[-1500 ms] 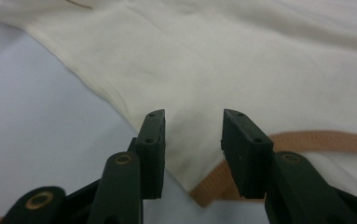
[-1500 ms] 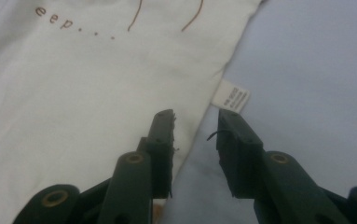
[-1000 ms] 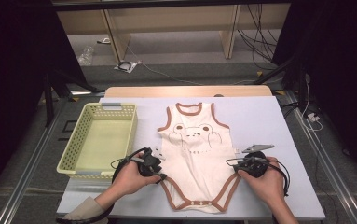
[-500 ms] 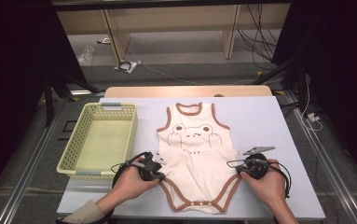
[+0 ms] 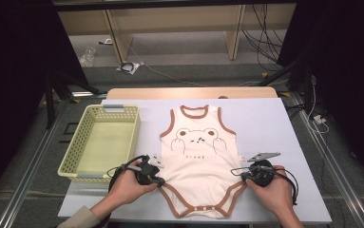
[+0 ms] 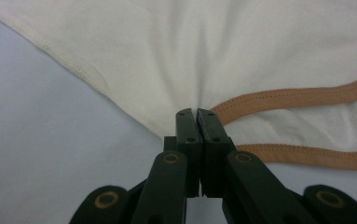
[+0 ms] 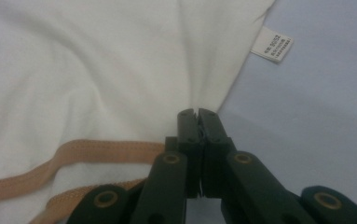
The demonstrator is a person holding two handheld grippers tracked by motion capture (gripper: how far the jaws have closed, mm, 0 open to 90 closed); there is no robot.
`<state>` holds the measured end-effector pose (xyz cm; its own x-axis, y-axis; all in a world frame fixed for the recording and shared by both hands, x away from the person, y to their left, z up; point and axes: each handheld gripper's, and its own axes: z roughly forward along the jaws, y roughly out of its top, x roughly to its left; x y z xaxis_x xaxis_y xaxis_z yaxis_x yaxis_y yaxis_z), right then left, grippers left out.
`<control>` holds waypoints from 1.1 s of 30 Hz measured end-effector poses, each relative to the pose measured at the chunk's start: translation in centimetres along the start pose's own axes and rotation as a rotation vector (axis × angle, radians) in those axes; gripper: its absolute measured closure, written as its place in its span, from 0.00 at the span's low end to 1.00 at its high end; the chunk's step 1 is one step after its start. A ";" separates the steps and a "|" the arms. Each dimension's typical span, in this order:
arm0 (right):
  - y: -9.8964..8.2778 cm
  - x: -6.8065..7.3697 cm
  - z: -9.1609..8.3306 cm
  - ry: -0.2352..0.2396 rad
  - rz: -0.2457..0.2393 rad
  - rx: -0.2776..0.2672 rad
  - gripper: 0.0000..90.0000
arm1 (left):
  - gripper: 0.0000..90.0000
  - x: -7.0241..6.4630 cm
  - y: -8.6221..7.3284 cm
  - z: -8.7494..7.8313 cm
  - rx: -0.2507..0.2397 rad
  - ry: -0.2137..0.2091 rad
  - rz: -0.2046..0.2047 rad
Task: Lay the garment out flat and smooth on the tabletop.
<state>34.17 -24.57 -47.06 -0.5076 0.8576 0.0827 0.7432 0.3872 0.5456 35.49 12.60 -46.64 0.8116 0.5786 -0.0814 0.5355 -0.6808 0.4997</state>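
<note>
A cream baby bodysuit (image 5: pixel 198 156) with brown trim and a bear face print lies flat on the pale table (image 5: pixel 274 128), neck away from me. My left gripper (image 5: pixel 159 180) rests at the garment's left hip edge. In the left gripper view its jaws (image 6: pixel 195 112) are shut and pinch the cream fabric (image 6: pixel 213 46) where the brown leg trim (image 6: pixel 297 95) begins. My right gripper (image 5: pixel 243 175) sits at the right hip edge. Its jaws (image 7: pixel 197 112) are shut on the fabric (image 7: pixel 97 70) at the side seam, above the trim (image 7: pixel 106 151).
A pale yellow mesh basket (image 5: pixel 75 161) stands to the left of the bodysuit, with nothing in it. A white care label (image 7: pixel 272 45) sticks out of the right side seam. Bare table lies right of the garment; the table's near edge runs just below my hands.
The upper part of the bodysuit was wrinkled a second ago and now lies smooth, with the print showing whole. Both hands have stayed at the hip edges.
</note>
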 end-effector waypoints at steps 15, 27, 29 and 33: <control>-0.2 0.5 -0.2 0.011 -0.022 0.025 1.00 | 0.98 0.5 -0.4 -0.3 0.004 0.020 -0.003; -0.2 0.7 -0.3 0.011 -0.037 0.038 0.99 | 0.97 0.4 -0.5 -0.4 -0.001 0.026 0.007; -0.3 0.7 -0.3 0.012 -0.034 0.029 0.99 | 0.97 0.3 -0.5 -0.4 -0.008 0.029 0.011; -0.2 0.8 -0.9 -0.012 -0.076 -0.038 0.89 | 0.84 0.1 -0.4 -1.1 -0.093 0.048 0.057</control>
<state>33.21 -24.25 -46.30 -0.5563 0.8305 0.0301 0.6859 0.4384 0.5809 35.11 13.40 -45.89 0.8270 0.5622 -0.0102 0.4627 -0.6701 0.5804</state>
